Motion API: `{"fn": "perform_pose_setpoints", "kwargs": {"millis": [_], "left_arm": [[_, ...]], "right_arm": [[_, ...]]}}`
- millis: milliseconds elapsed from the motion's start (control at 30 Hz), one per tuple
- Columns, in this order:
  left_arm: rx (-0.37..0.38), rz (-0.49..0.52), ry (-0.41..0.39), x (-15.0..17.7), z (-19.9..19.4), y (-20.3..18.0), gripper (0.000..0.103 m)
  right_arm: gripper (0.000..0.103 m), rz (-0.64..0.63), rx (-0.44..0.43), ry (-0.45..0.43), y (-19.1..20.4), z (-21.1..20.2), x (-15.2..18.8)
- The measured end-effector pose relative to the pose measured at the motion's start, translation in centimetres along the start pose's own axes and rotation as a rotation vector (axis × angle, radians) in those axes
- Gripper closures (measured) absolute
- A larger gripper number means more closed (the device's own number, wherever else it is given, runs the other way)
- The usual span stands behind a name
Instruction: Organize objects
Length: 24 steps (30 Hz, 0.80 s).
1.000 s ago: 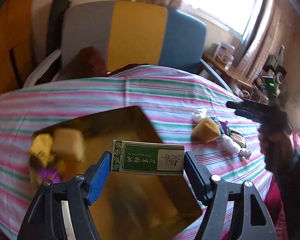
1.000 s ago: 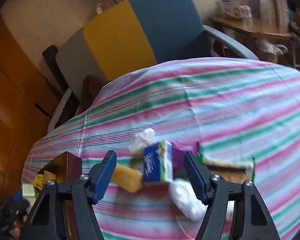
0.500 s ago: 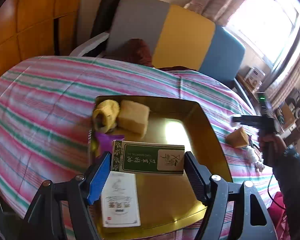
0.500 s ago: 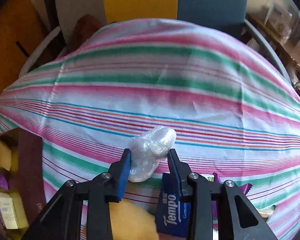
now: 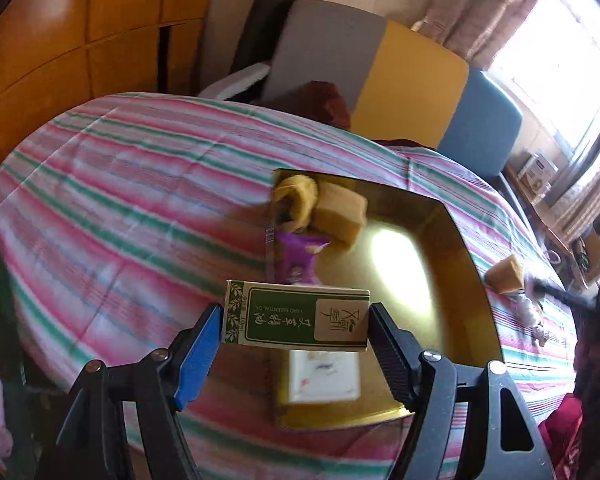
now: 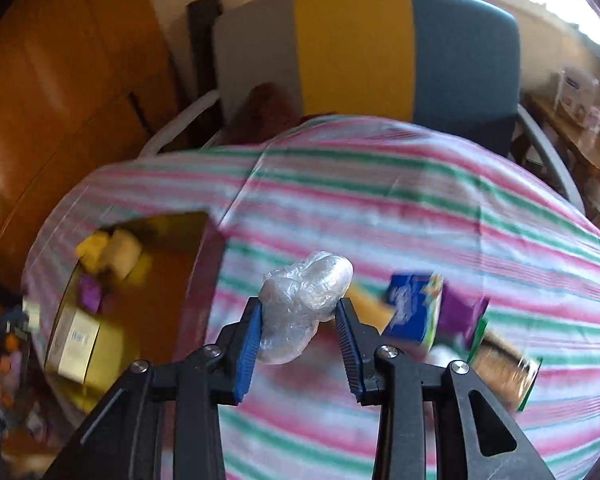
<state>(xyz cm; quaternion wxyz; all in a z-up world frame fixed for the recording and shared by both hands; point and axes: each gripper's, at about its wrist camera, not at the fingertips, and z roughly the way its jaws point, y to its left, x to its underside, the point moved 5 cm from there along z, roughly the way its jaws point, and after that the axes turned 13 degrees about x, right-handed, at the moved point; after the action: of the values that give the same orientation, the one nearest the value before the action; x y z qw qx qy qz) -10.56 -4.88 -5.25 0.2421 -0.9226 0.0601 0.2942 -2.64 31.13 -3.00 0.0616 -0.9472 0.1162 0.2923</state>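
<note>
The green box (image 5: 296,317) is clamped crosswise between the pads of the left gripper (image 5: 296,340), above the near part of the gold tray (image 5: 472,280). In the tray, a white box (image 5: 324,376) lies at 6 o'clock and a purple packet (image 5: 298,258) at 10. A crumpled plastic wad (image 6: 304,304) is pinched by the right gripper (image 6: 300,340), the tray lying at 9 o'clock and a blue tissue pack (image 6: 412,308) at 3.

Tablecloth (image 5: 140,184): pink, green and white stripes. Tray (image 5: 472,280): gold. Box (image 5: 296,316): green with cream ends; chair (image 6: 360,48): grey, yellow, blue panels.
</note>
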Motion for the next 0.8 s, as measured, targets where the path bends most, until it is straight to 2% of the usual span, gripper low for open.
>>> {"fn": "perform_pose_setpoints", "kwargs": {"millis": [133, 267, 400, 567, 733, 800], "left_arm": [[-0.002, -0.032, -0.003, 1.1, -1.0, 1.0, 0.030], [0.041, -0.025, 0.004, 1.2, -0.5, -0.6, 0.030], [0.077, 0.057, 0.024, 0.2, 1.7, -4.1, 0.030], [0.082, 0.129, 0.066, -1.3, 5.8, -7.2, 0.029], [0.075, 0.133, 0.141, -3.1, 10.4, -7.5, 0.029], [0.083, 0.064, 0.182, -3.5, 12.2, -6.6, 0.029]], "right_arm": [[0.065, -0.041, 0.029, 0.096, 0.7, 2.3, 5.4], [0.066, -0.022, 0.062, 0.154, -0.1, 4.9, 8.2], [0.066, -0.025, 0.073, 0.136, -0.5, 5.3, 7.8], [0.066, -0.033, 0.081, 0.136, -0.5, 5.4, 7.8], [0.066, -0.034, 0.079, 0.133, -0.4, 5.1, 7.9], [0.066, -0.032, 0.079, 0.133, -0.4, 5.0, 7.8]]}}
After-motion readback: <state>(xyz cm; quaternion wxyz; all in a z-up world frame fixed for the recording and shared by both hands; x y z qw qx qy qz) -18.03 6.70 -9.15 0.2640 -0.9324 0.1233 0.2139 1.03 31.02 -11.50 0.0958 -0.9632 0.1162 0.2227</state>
